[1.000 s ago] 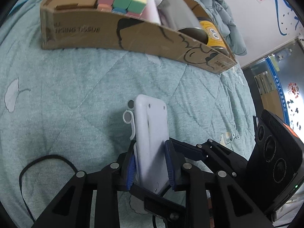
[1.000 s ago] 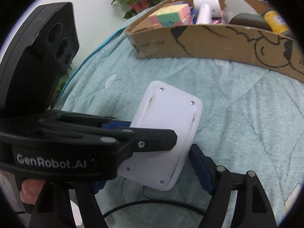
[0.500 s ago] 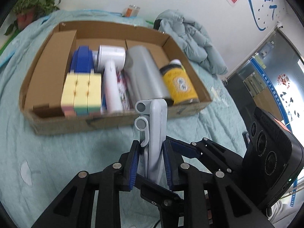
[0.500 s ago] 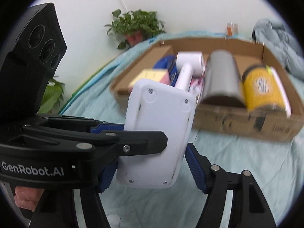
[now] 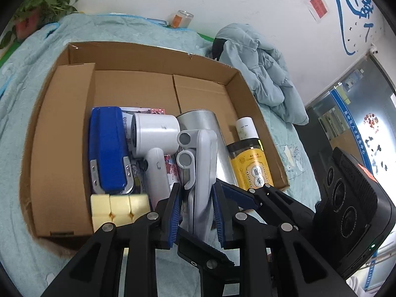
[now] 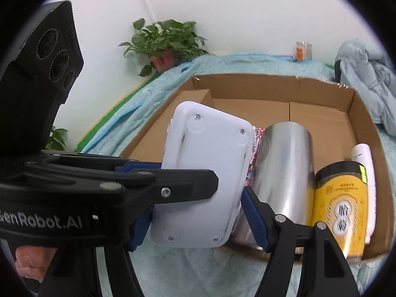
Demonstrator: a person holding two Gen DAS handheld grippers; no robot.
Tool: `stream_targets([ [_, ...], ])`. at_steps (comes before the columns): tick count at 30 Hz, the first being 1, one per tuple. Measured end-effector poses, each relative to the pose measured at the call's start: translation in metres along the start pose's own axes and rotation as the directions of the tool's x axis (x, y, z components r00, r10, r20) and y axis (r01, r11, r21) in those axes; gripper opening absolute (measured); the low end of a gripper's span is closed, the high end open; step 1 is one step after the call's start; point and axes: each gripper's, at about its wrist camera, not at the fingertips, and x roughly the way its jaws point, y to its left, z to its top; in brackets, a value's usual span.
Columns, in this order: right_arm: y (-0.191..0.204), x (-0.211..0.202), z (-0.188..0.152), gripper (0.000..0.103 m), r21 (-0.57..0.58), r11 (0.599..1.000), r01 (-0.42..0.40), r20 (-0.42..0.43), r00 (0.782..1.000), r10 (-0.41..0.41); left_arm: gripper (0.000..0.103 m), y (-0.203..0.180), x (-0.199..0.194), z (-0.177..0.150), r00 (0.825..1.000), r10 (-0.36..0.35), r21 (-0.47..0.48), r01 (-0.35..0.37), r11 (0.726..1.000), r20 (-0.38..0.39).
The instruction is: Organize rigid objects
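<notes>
A flat white plastic device [image 5: 203,173] with two round knobs at its top is held by both grippers above the near edge of an open cardboard box [image 5: 61,136]. My left gripper [image 5: 195,205] is shut on its thin sides. My right gripper [image 6: 198,217] is shut across its broad back [image 6: 205,173], blue pads pressing both edges. Inside the box lie a blue stapler [image 5: 106,148], a white handheld appliance [image 5: 153,143], a silver cylinder [image 6: 284,168], a yellow jar [image 6: 341,205], a white bottle [image 6: 363,156] and a pale cube puzzle [image 5: 118,208].
The box rests on a teal quilted bedspread [image 5: 14,235]. The box's far half [image 5: 153,89] is bare cardboard. A pale blue jacket [image 5: 262,66] is heaped beyond the box's right corner. A potted plant [image 6: 168,42] and a small jar [image 6: 303,50] stand by the wall.
Both grippers have risen off the bedspread and carried the white device forward to the box. The box, first seen from the side, now shows its inside from above.
</notes>
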Motion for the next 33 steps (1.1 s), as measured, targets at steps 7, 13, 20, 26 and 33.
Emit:
stream_targets([
  [7,-0.001,-0.02,-0.012,0.084,0.018,0.996,0.088,0.086,0.992,-0.089,0.094,0.002,-0.026,-0.016,0.97,0.134,0.0,-0.137,0.991,0.203],
  [13,-0.006,-0.04,-0.04,0.084,0.023,0.98,0.196,0.14,0.97,-0.198,0.102,-0.011,-0.058,-0.051,0.879,0.273,0.006,-0.298,0.954,0.391],
  [20,-0.007,-0.041,-0.056,0.084,0.017,0.948,0.318,0.093,0.943,-0.319,0.102,-0.037,-0.066,-0.102,0.762,0.377,0.06,-0.476,0.877,0.526],
  [26,-0.001,-0.052,-0.065,0.084,0.017,0.933,0.361,0.111,0.926,-0.36,0.102,-0.033,-0.059,-0.116,0.781,0.399,0.023,-0.466,0.884,0.48],
  [33,0.003,-0.062,-0.072,0.084,0.023,0.924,0.382,0.126,0.916,-0.381,0.102,-0.036,-0.06,-0.127,0.78,0.41,0.012,-0.471,0.882,0.473],
])
